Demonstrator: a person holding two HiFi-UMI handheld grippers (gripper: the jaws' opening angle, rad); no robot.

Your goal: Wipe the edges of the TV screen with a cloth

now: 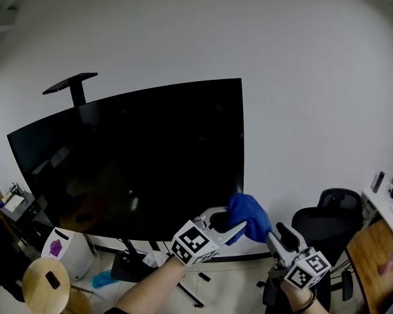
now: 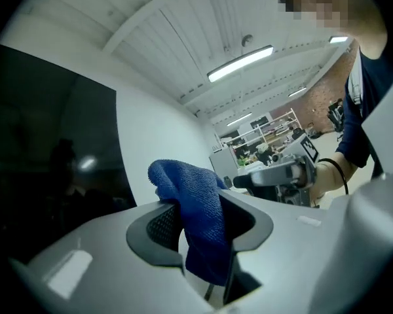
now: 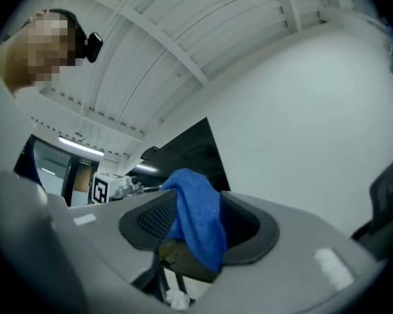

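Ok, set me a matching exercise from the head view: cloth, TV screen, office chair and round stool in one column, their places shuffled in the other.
Things:
1. blue cloth
2. TV screen
3. office chair
4. round stool

Places:
a. bottom left corner of the view
b. centre, in front of the white wall
c. lower right, next to a wooden desk
d. just off the screen's lower right corner

Pairs: 1-d, 2-b, 3-c, 4-a
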